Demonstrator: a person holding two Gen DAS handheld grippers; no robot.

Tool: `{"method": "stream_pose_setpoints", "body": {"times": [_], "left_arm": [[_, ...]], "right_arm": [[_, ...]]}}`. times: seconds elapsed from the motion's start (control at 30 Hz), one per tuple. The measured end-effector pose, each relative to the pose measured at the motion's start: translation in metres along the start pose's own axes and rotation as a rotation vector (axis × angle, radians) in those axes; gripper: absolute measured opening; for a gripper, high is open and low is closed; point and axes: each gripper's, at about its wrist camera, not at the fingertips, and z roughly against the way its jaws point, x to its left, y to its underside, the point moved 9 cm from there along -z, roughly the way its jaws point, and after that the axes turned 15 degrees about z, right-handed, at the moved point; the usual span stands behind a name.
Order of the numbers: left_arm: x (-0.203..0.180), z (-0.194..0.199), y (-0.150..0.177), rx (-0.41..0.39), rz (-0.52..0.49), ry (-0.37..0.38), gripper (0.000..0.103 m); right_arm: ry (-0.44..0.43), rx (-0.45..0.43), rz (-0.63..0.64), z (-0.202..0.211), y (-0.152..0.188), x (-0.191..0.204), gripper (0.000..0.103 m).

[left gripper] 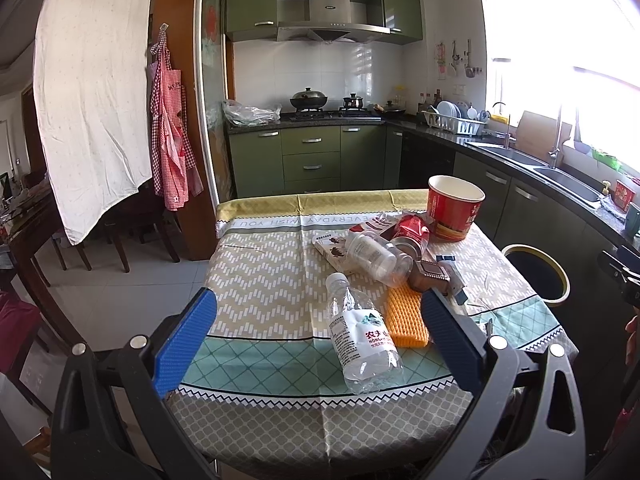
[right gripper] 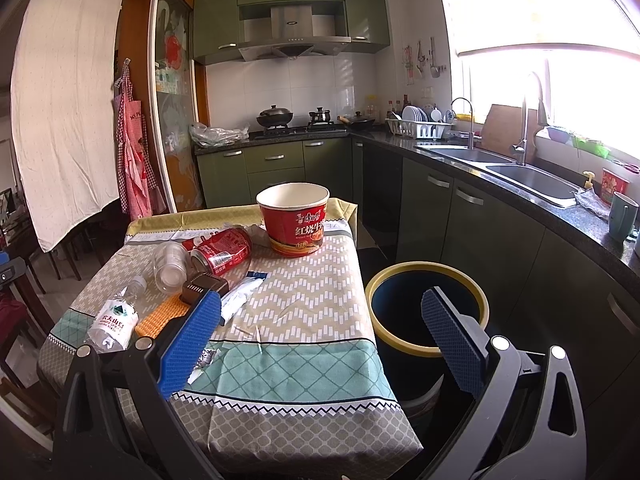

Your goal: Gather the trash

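Note:
Trash lies on a small table with a patterned cloth (left gripper: pixel 260 280) (right gripper: pixel 304 308). A clear water bottle (left gripper: pixel 360 336) (right gripper: pixel 114 320) lies nearest, beside an orange foam net (left gripper: pixel 406 320) (right gripper: pixel 158 316). Behind are a clear jar (left gripper: pixel 378 254) (right gripper: pixel 172 266), a crushed red can (left gripper: pixel 410 230) (right gripper: pixel 222 248), a brown box (left gripper: pixel 430 276) (right gripper: pixel 202 286), a white wrapper (right gripper: pixel 240 298) and a red noodle cup (left gripper: pixel 454 206) (right gripper: pixel 294 218). A dark bin with a yellow rim (left gripper: pixel 536 272) (right gripper: pixel 426 306) stands right of the table. My left gripper (left gripper: pixel 316 336) is open above the table's front, the bottle between its fingers. My right gripper (right gripper: pixel 322 340) is open and empty over the table's right edge and the bin.
Green kitchen cabinets (right gripper: pixel 272 168) and a dark counter with a stove (left gripper: pixel 328 114) run along the back. A double sink (right gripper: pixel 512 172) and dish rack (right gripper: pixel 420 128) line the right wall. A white sheet (left gripper: pixel 92 80) and a red apron (left gripper: pixel 170 140) hang left. Chairs (left gripper: pixel 120 236) stand at the left.

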Motion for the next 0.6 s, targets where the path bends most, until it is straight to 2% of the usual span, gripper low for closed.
{"method": "stream_pose_setpoints", "body": {"times": [0.6], "left_arm": [[-0.0028, -0.0022, 0.0065, 0.005, -0.005, 0.003, 0.097]], "right_arm": [[-0.002, 0.002, -0.005, 0.0004, 0.0010, -0.0004, 0.099]]}}
